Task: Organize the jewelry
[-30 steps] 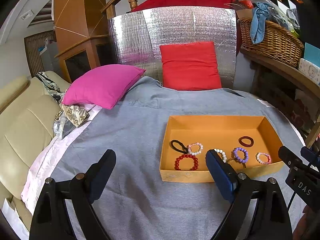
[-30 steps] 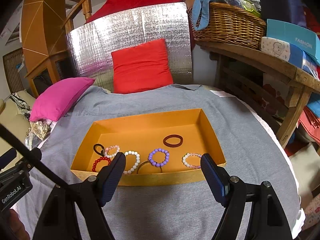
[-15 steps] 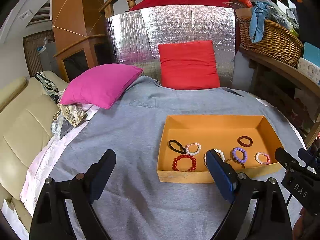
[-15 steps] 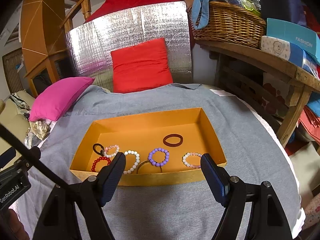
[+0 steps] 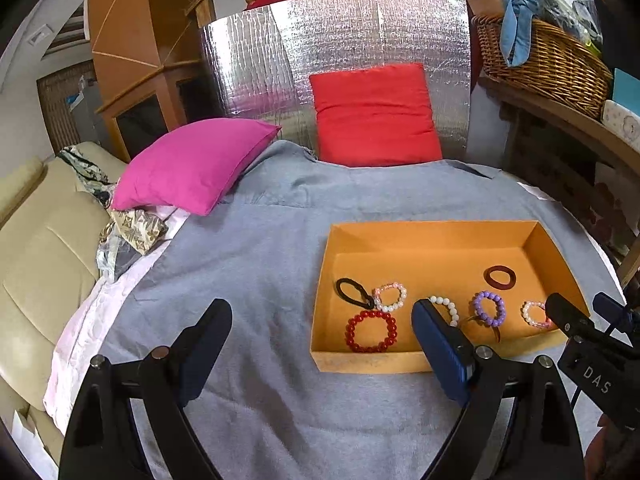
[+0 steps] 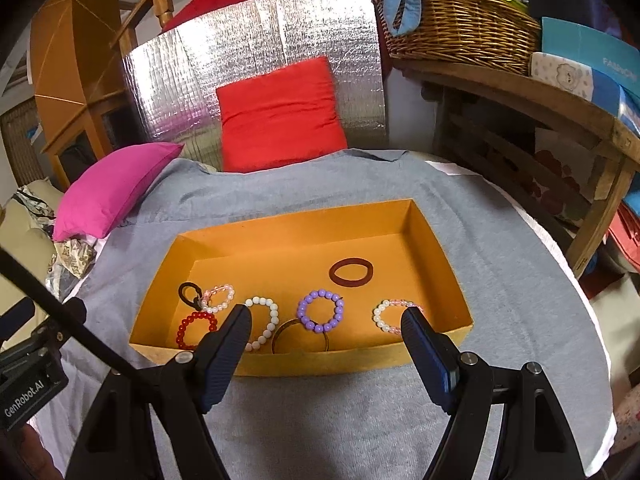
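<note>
- Grey cloth covers the surface, with pillows behind it.
- Orange box sits on the cloth and holds every visible bracelet, so sorting looks nearly done.
- Left gripper and right gripper hover spread and empty.
- Beaded loops: red bracelet, purple bracelet.

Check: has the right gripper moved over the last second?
Yes: the right gripper has edged forward toward the orange box, which looms larger in its view.
</note>
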The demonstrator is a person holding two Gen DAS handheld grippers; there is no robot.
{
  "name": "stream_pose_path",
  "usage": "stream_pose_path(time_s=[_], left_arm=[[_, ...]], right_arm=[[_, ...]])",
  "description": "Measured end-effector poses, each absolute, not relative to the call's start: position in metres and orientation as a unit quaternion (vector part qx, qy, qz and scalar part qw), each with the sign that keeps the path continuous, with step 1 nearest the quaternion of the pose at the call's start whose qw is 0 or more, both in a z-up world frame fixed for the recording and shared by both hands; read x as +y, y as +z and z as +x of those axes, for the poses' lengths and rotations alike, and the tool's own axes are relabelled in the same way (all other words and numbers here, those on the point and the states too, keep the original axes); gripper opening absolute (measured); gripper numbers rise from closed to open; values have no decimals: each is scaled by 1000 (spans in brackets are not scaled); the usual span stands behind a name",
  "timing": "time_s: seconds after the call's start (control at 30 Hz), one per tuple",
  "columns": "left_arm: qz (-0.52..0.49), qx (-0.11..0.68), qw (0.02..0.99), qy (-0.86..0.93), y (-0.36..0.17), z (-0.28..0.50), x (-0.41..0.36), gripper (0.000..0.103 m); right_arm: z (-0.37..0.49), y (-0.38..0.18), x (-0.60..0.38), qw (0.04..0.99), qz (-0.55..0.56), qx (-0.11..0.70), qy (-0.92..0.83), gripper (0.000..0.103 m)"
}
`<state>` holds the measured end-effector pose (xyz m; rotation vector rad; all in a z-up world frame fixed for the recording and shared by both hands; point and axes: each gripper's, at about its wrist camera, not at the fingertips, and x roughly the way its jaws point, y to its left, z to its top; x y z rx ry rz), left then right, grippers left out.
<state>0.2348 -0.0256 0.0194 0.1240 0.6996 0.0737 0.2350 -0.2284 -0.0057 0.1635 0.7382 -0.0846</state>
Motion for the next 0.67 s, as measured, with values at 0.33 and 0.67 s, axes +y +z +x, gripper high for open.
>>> stream_pose_path(time_s=[0.33,0.67], left_arm=[[74,346,934,50,20,257,-17,92],[62,349,935,27,11,250,-19,91]], right_arm=[[257,-14,-228,922,86,375,-40,80],[254,-18,-224,924,72,374,-44,80]])
